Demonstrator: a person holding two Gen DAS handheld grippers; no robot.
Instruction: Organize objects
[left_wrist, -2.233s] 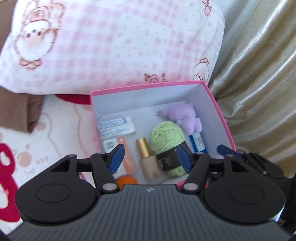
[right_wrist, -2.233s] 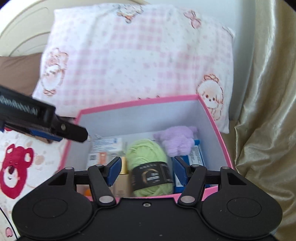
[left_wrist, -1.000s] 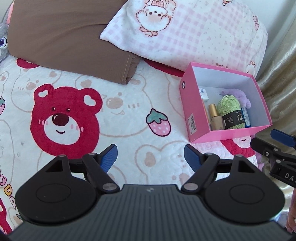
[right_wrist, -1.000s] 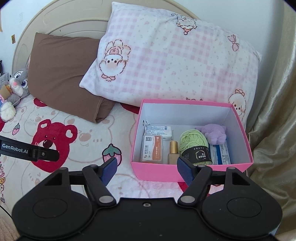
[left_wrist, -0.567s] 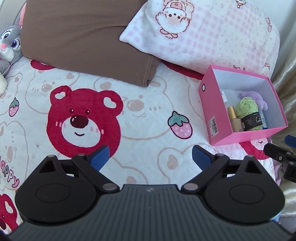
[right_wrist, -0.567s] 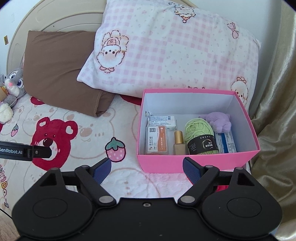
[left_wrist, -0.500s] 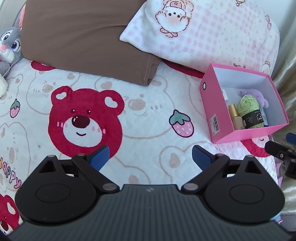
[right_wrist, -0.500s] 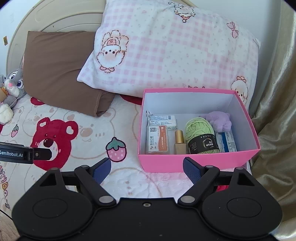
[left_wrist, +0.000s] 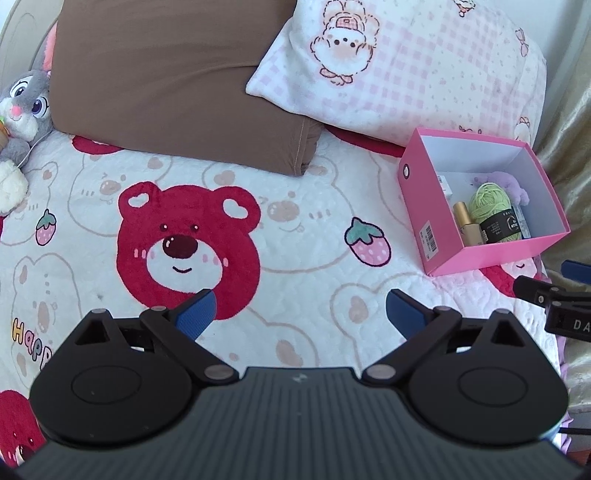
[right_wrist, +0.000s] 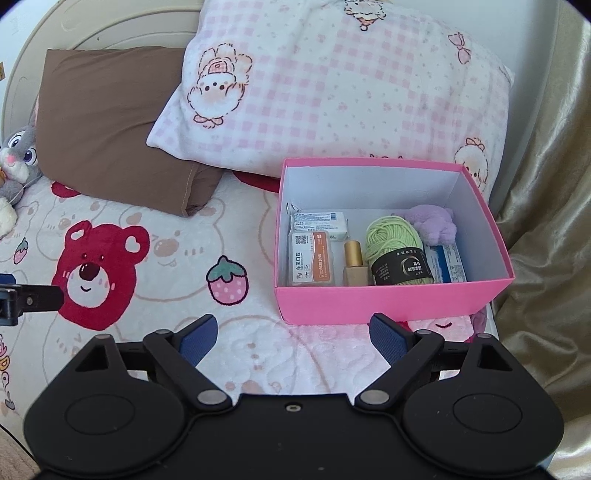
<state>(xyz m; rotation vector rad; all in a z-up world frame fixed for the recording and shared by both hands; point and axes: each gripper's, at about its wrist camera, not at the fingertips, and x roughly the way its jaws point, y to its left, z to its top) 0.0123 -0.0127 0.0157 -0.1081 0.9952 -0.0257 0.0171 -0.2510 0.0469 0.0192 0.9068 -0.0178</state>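
Pink box (right_wrist: 388, 301) on the bed holds green yarn (right_wrist: 395, 240), a gold-capped bottle (right_wrist: 354, 264), packets (right_wrist: 312, 264) and a purple plush (right_wrist: 432, 223); the left claw (left_wrist: 301, 314) and right claw (right_wrist: 291, 338) have just been opening, nothing between their jaws.

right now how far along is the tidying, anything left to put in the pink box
Looks nearly finished. The pink box holds the green yarn, purple plush, gold-capped bottle and packets. Left gripper and right gripper are open and empty. Nothing loose shows on the bedspread.

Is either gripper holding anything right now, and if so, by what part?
Nothing is held. The left gripper and right gripper have just been opening, with only the bedspread showing between their jaws.
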